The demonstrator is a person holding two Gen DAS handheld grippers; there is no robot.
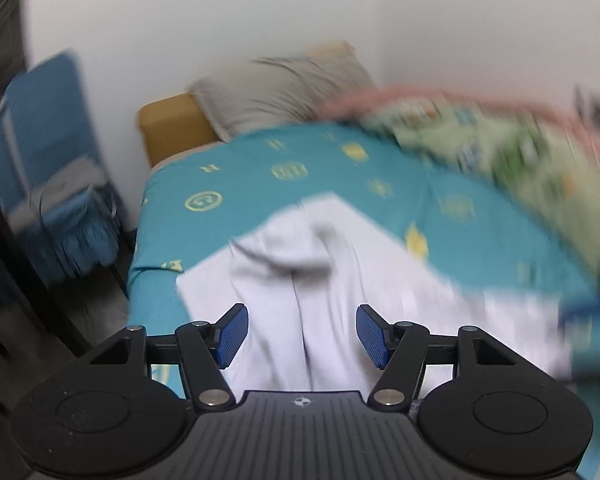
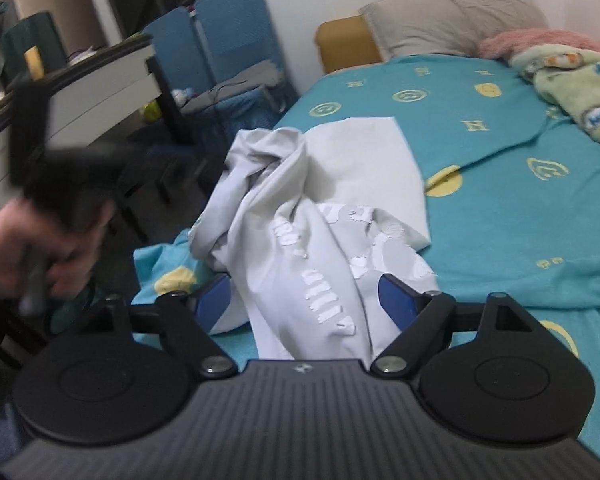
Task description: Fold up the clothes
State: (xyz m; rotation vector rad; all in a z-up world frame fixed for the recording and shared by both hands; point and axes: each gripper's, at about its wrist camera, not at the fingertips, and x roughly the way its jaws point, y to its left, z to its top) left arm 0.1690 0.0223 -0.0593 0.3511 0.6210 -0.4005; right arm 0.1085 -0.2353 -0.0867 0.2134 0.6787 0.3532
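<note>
As seen from the left wrist, the left hand-held gripper [image 1: 302, 336] stands spread, pads clear of the white garment [image 1: 320, 264] lying on the bed [image 1: 240, 168]. From the right wrist, the right hand-held gripper [image 2: 304, 304] is likewise spread, the crumpled garment [image 2: 300, 216] between its pads, on the bed's near edge.

Your garment [image 2: 320, 216] is pale grey with white print, crumpled in a loose heap near the bed's [image 2: 520, 216] left edge. One flat panel spreads toward the bed's middle; it looks like a shirt, though blur hides its shape.
</note>
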